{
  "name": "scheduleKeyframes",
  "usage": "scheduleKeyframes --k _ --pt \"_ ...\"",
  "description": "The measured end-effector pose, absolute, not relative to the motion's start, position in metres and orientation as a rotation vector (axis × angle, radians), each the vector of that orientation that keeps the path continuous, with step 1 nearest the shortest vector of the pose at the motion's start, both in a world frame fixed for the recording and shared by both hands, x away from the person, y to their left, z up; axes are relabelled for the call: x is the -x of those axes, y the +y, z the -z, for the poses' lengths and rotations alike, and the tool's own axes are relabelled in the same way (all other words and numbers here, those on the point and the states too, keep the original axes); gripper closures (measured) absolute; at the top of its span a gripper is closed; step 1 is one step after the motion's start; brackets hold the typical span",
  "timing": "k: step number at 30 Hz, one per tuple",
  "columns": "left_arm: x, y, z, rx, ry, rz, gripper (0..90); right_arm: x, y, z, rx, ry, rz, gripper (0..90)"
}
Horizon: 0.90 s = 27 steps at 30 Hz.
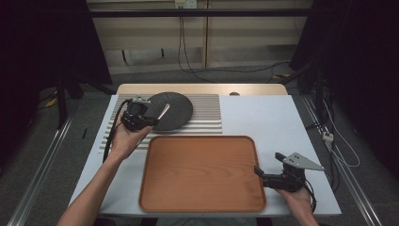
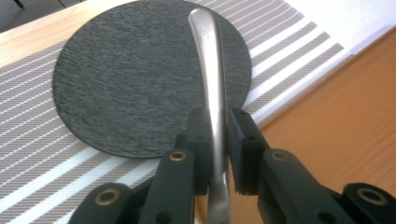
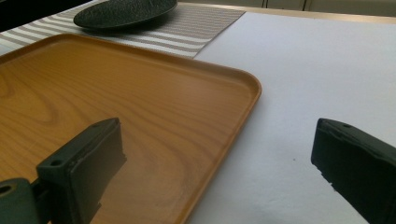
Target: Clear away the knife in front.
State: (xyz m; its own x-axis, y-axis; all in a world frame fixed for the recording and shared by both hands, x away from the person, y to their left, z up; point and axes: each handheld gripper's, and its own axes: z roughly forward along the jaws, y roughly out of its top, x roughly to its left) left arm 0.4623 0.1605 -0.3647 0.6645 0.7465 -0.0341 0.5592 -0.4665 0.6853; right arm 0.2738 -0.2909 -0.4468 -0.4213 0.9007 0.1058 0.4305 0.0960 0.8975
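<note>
The rectangular orange-brown wooden tray (image 1: 202,174) with rounded corners lies flat on the white bench (image 1: 263,113). The left gripper (image 1: 153,120) has its jaws clamped on a silver metal utensil handle (image 2: 210,70), held above the round dark grey textured plate (image 1: 171,110) on the striped grey-and-white placemat (image 1: 207,117). The right gripper (image 1: 268,165) stands with jaws wide apart at the tray's right rim.

On the desk (image 1: 282,117) the tray (image 1: 202,174) lies in front. Behind it, to the left, lies the mat (image 1: 207,113), and the plate (image 1: 176,109) sits on the mat. The utensil (image 1: 163,112) is above the plate's left edge.
</note>
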Motion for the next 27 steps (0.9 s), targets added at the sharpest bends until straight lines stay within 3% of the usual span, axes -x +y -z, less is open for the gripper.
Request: scheduleKeyframes --k 27 --pt "-0.418 0.125 0.364 -2.251 0.888 -0.273 80.1 -0.275 -0.290 0.447 -1.302 1.905 -1.289 2.3"
